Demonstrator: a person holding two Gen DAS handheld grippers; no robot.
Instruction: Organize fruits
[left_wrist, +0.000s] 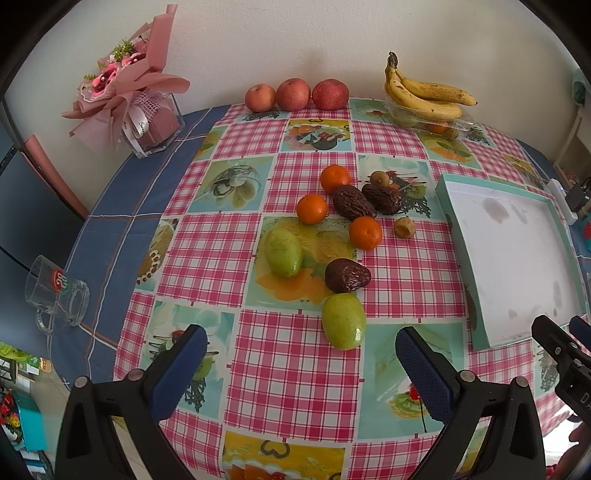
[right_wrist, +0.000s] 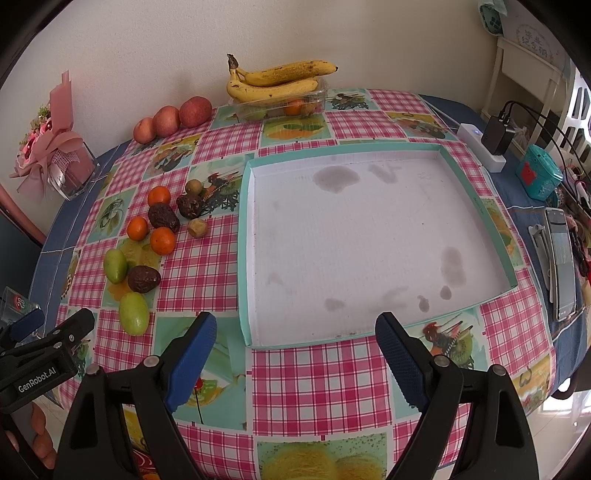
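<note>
With both tools spread wide and empty, sorting is judged unstarted: the green fruit (left_wrist: 343, 320) just ahead of the left tool (left_wrist: 301, 363) should be grasped, the tray (right_wrist: 246, 258) ahead of the right tool (right_wrist: 295, 354) left bare.

"GenRobot.AI" on left gripper (right_wrist: 48, 332) body.
</note>
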